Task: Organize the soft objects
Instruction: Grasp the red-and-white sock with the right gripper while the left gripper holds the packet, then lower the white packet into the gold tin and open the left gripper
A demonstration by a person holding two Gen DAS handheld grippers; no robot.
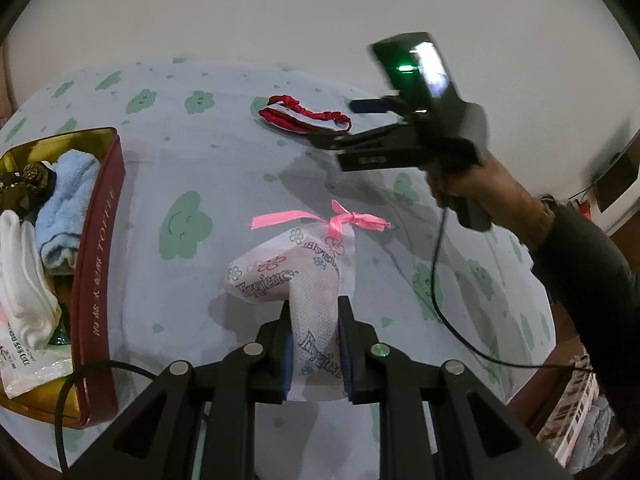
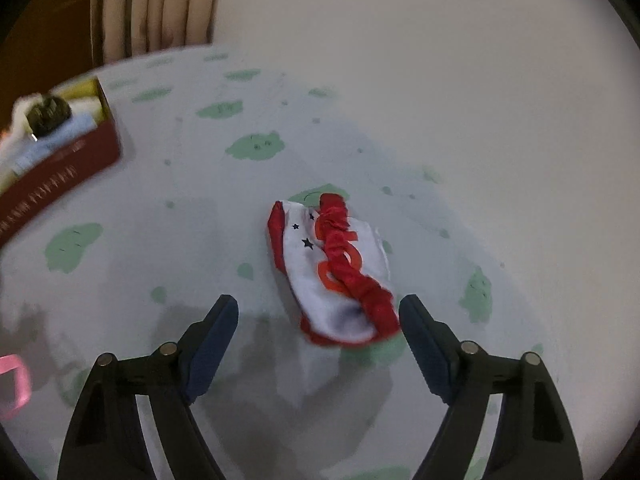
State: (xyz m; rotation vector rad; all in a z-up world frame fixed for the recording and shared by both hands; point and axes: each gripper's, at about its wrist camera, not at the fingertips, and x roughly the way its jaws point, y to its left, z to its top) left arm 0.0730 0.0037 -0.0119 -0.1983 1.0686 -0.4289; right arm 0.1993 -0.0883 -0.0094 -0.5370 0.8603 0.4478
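Note:
My left gripper [image 1: 314,308] is shut on a white "Hygiene" sachet bag [image 1: 296,276] tied with a pink ribbon [image 1: 340,220], low over the cloud-print tablecloth. A red and white cloth pouch [image 1: 306,116] lies at the far side of the table. In the right wrist view the same pouch [image 2: 336,268] lies just ahead of my right gripper [image 2: 320,312], which is open and hovers above it with a finger on each side. The right gripper also shows in the left wrist view [image 1: 336,140], next to the pouch.
A red and gold tin [image 1: 100,264] at the left holds a blue towel [image 1: 68,208], white cloths [image 1: 24,272] and a dark item. It shows at the far left in the right wrist view [image 2: 60,168]. A black cable [image 1: 452,320] hangs from the right gripper.

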